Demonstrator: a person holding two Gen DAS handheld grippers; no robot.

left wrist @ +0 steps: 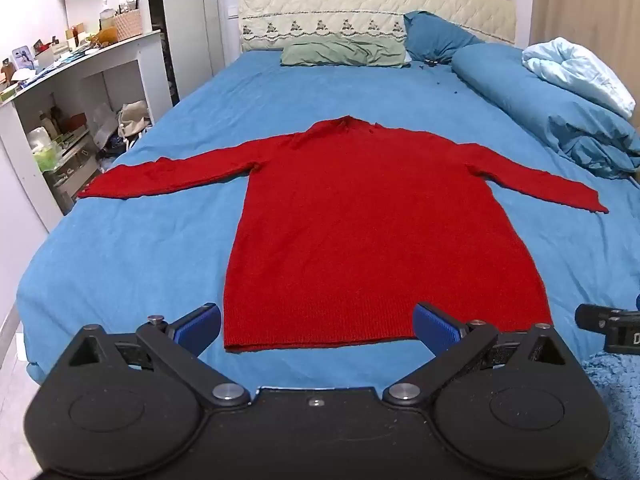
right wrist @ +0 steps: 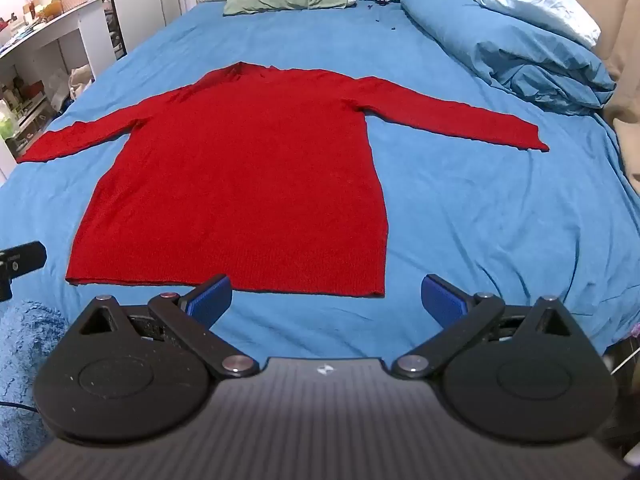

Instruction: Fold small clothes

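Observation:
A red long-sleeved knit sweater [left wrist: 360, 220] lies flat on the blue bed sheet [left wrist: 140, 260], collar at the far end, both sleeves spread sideways, hem nearest me. It also shows in the right wrist view [right wrist: 240, 168]. My left gripper [left wrist: 316, 326] is open and empty, hovering over the hem's left part. My right gripper [right wrist: 326, 300] is open and empty, just in front of the hem's right corner. The right gripper's edge shows in the left wrist view [left wrist: 608, 324]; the left one's edge shows in the right wrist view [right wrist: 20, 260].
A green pillow [left wrist: 344, 54] and a blue pillow [left wrist: 436, 38] lie at the headboard. A rolled blue duvet [left wrist: 560, 108] with a pale blue blanket [left wrist: 580, 68] lies along the right side. White shelves [left wrist: 60, 120] with clutter stand left. A fuzzy blue fabric [right wrist: 24, 360] is near me.

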